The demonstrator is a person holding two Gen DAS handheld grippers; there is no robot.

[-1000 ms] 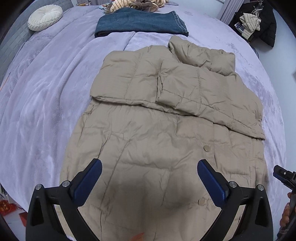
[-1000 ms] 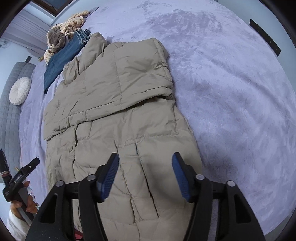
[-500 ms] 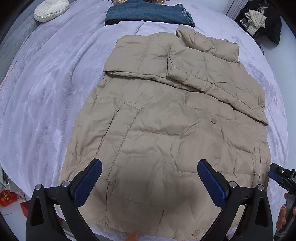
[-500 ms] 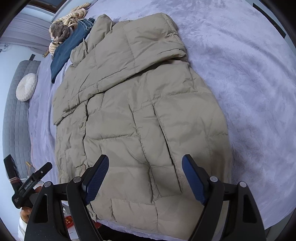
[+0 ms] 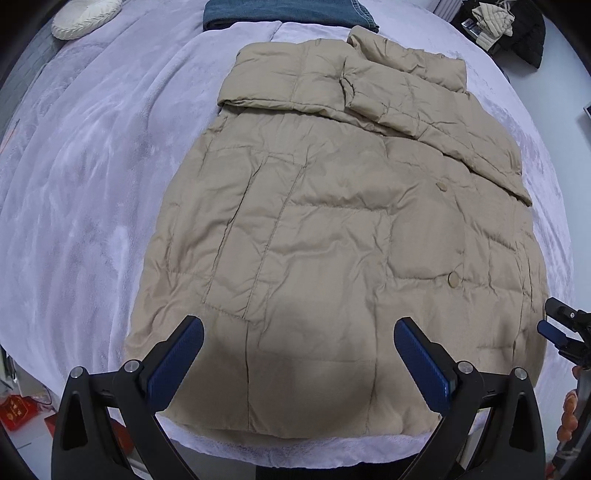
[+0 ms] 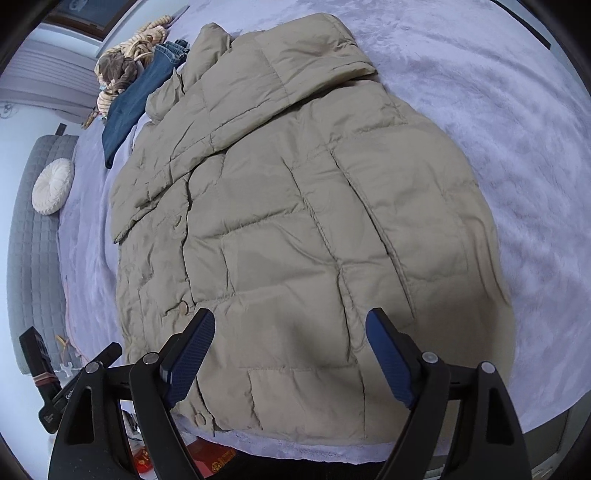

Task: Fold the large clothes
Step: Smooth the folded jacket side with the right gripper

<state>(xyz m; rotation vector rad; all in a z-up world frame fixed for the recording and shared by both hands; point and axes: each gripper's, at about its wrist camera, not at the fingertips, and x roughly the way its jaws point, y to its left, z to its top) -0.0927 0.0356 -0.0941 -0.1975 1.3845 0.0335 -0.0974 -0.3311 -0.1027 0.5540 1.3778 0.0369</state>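
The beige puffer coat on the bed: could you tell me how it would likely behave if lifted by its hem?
The beige puffer coat looks quilted and puffy, so probably light for its bulk. Its creased, smooth shell suggests it would drape limply and might slip between pads. The sleeves folded across its chest would likely fall open.

a beige quilted puffer coat (image 5: 332,240) lies flat on a lilac plush bedspread (image 5: 92,184), its hem nearest, both sleeves folded across its chest. beyond its collar lie folded blue jeans (image 5: 288,11); a round cream pleated cushion (image 5: 85,16) sits far left.
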